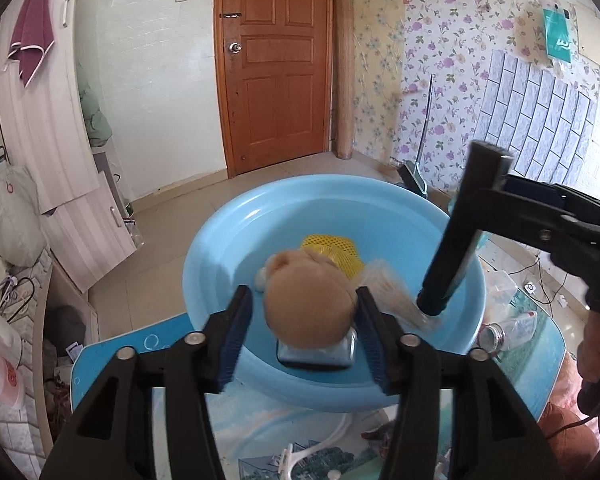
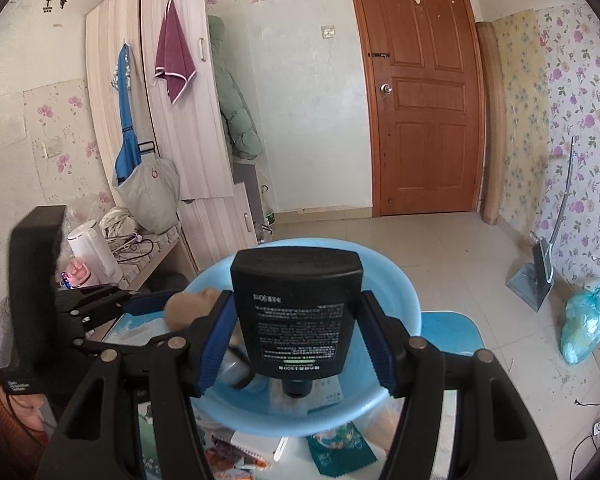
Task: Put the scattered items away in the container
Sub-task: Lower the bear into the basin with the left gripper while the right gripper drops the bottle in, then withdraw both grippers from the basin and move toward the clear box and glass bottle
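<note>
A light-blue basin point(image 1: 220, 264) point(image 2: 404, 300) stands on the table, holding a yellow mesh item point(image 1: 334, 254) and a pale, blurred fibrous thing point(image 1: 388, 292). My left gripper point(image 1: 304, 340) hangs over its near rim. A tan plush toy point(image 1: 308, 300) point(image 2: 184, 308) on a grey base lies between the fingers; it touches the right pad and a gap shows at the left pad. My right gripper point(image 2: 296, 344) is shut on a black tube point(image 2: 300, 312) point(image 1: 454, 248), held cap-down and tilted above the basin's right side.
The table wears a blue scenic cloth point(image 1: 540, 360). A clear plastic jar point(image 1: 508, 330) lies right of the basin. A white plastic piece point(image 1: 300, 456), a teal packet point(image 2: 340, 450) and booklets lie near the front edge. A hand point(image 1: 596, 344) holds the right gripper.
</note>
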Motion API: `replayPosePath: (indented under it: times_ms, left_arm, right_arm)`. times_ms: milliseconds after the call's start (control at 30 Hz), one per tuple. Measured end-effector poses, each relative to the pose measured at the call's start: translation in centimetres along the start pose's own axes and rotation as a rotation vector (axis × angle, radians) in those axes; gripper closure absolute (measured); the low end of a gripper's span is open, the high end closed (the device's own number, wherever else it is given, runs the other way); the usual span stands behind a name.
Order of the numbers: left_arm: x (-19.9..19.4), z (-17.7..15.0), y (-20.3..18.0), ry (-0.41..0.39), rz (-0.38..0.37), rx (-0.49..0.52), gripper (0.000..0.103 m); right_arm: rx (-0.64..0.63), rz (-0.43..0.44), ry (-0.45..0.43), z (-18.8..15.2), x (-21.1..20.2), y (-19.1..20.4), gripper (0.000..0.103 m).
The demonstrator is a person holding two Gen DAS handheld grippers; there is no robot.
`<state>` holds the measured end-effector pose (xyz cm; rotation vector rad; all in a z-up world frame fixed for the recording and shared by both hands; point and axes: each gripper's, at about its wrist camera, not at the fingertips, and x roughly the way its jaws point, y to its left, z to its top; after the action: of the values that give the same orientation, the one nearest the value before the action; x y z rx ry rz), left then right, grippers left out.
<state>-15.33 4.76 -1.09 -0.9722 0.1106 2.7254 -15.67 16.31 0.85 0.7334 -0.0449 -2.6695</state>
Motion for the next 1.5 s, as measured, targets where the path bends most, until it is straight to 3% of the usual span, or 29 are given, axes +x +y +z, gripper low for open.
replayPosePath:
  times_ms: [333, 500, 1133, 1500]
  left_arm:
    - [-1.3, -1.0, 2.7, -0.006, 0.025, -0.066, 0.027]
    - [-2.4, -1.9, 3.2, -0.008, 0.044, -0.093, 0.024]
    - [-7.4, -6.6, 4.2, 0.008, 0.122, -0.169, 0.008]
    - [-8.9, -9.5, 4.4, 0.049, 0.188, -0.204, 0.004]
  right_arm:
    - [-0.032, -0.022, 0.035, 0.0, 2.9, 1.1, 0.041]
    - [-0.053, -0.020, 0.106, -0.7, 3.1, 1.7, 0.041]
    - [-0.047, -0.053, 0.101, -4.1, -2.9, 2.7, 0.041]
    - [-0.033, -0.149, 0.108, -7.4, -6.1, 1.1, 0.040]
